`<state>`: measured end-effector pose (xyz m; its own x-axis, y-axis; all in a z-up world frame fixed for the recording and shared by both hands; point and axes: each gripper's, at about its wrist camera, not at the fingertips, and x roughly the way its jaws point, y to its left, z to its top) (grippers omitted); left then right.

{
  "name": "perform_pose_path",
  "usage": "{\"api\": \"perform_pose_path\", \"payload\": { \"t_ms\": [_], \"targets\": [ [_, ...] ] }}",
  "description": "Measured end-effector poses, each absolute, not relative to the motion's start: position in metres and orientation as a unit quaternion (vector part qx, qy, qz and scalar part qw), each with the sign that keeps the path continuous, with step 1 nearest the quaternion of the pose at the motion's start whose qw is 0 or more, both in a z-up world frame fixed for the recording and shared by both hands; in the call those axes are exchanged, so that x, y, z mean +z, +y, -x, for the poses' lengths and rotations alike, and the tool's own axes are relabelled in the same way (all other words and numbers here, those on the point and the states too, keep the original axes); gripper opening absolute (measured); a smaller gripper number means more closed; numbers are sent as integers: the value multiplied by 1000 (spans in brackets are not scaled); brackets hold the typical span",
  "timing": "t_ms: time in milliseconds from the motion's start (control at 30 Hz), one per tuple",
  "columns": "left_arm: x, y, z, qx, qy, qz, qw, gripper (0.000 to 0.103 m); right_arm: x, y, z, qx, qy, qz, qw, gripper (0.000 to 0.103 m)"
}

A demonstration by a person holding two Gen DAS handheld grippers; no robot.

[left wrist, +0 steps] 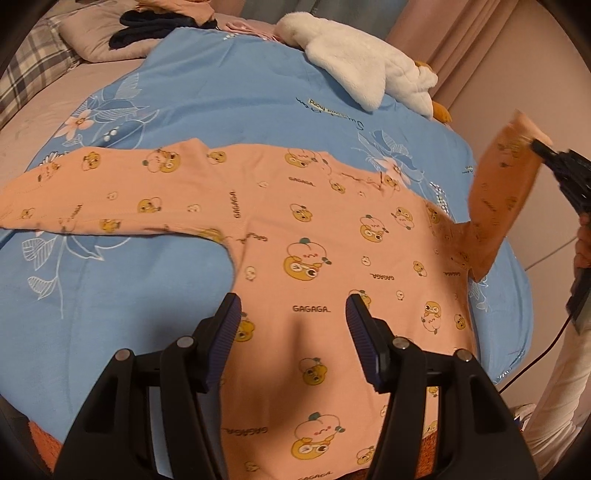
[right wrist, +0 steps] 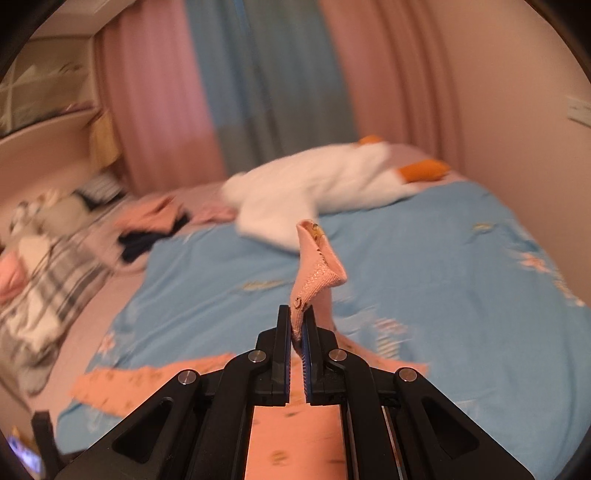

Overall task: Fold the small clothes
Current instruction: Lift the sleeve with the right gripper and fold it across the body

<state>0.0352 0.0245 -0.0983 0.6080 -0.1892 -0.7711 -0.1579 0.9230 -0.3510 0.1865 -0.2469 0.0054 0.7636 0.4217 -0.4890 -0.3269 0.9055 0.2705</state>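
From the left wrist camera, a peach long-sleeved top [left wrist: 314,236], printed with little yellow ducks and the word GAGAGA, lies spread flat on a blue floral duvet [left wrist: 229,99]. The left gripper [left wrist: 291,317] hovers over the lower body of the top with its fingers [left wrist: 229,314] spread wide, holding nothing; whether the tips touch the cloth I cannot tell. One sleeve [left wrist: 92,192] lies stretched out flat to the left, while the other sleeve [left wrist: 502,192] is lifted off the bed at the right, its cuff pinched by the right gripper [left wrist: 539,146], which enters from the frame's right edge. A white plush goose [left wrist: 354,62] lies at the far end of the duvet, and dark folded clothes [left wrist: 147,27] sit on a pillow [left wrist: 92,33] beyond. From the right wrist camera, much of it blurred, the right gripper [right wrist: 297,321] has its fingers [right wrist: 283,332] clamped almost together on the sleeve cuff [right wrist: 317,258], which stands up from between them, its ribbed edge curled open. Below, the body of the top [right wrist: 295,435] lies on the duvet [right wrist: 424,258], with the plush goose [right wrist: 314,184] behind and pink and blue curtains [right wrist: 229,74] at the back.
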Motion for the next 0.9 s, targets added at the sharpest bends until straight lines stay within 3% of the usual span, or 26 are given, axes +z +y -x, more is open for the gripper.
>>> {"api": "perform_pose_path", "payload": {
  "t_ms": [467,767,867,900],
  "targets": [
    [-110,52,-19,9,441,224,869,59,-108,-108,-191,285,449,-25,846,6],
    [-117,55,-18,7,447,231,864,59,-145,-87,-186,282,507,-18,815,6],
    [-117,54,-20,4,448,231,864,59,-146,-92,-187,297,518,-43,801,23],
    [-117,55,-21,4,448,230,864,59,-142,-94,-185,303,516,-50,800,36]
  ]
}}
